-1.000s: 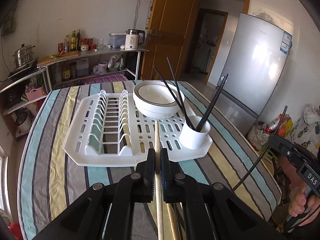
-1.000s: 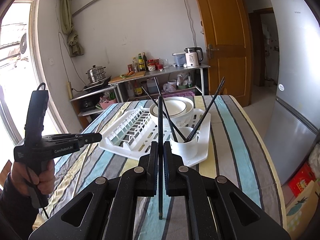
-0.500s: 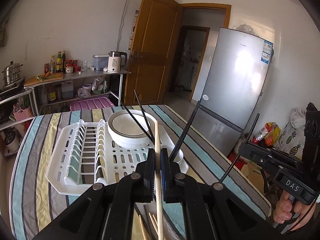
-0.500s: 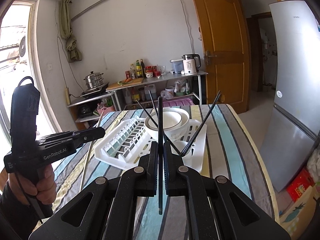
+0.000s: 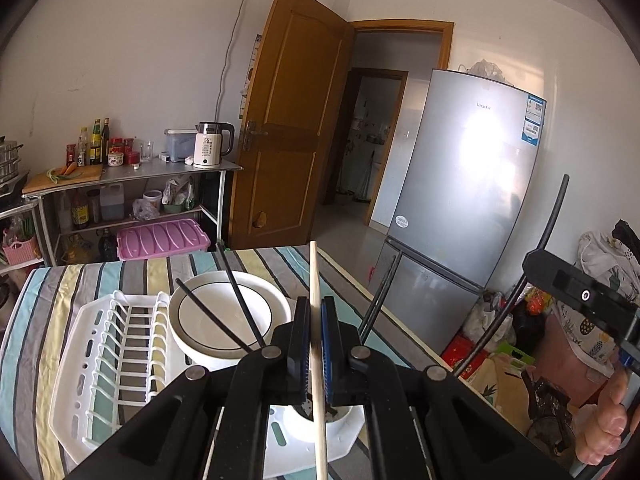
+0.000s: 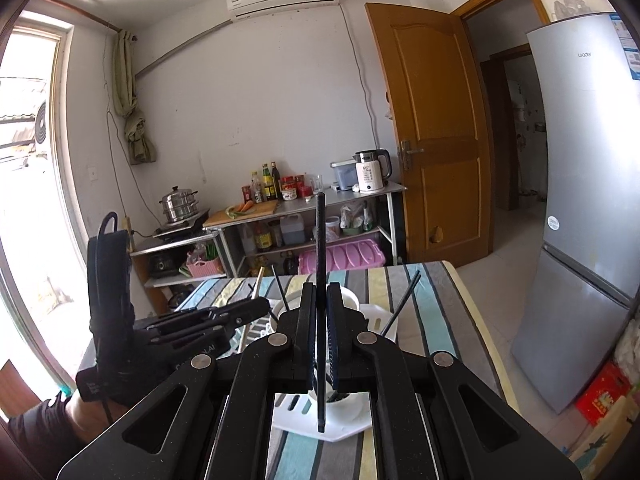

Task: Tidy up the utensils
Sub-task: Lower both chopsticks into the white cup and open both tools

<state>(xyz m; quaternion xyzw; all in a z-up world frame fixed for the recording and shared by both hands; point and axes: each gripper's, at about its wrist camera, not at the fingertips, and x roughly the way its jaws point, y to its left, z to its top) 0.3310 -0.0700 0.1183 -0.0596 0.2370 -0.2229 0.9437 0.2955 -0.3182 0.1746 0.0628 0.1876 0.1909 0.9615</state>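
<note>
We clamp a wooden chopstick (image 5: 316, 320) in the left jaws and a black chopstick (image 6: 320, 264) (upright, frame centre) in the right, poised over the white cup (image 5: 316, 420).

white walls, fridge (image 5: 460, 184) (door (image 5: 288, 120) open)

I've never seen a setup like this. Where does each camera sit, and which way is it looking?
Left wrist: on the left gripper, shut on a wooden chopstick, facing the dish rack; the right gripper and a hand show.
Right wrist: on the right gripper, shut on a black chopstick, facing the shelf; the left gripper shows.
Both share the white cup and fridge.
</note>
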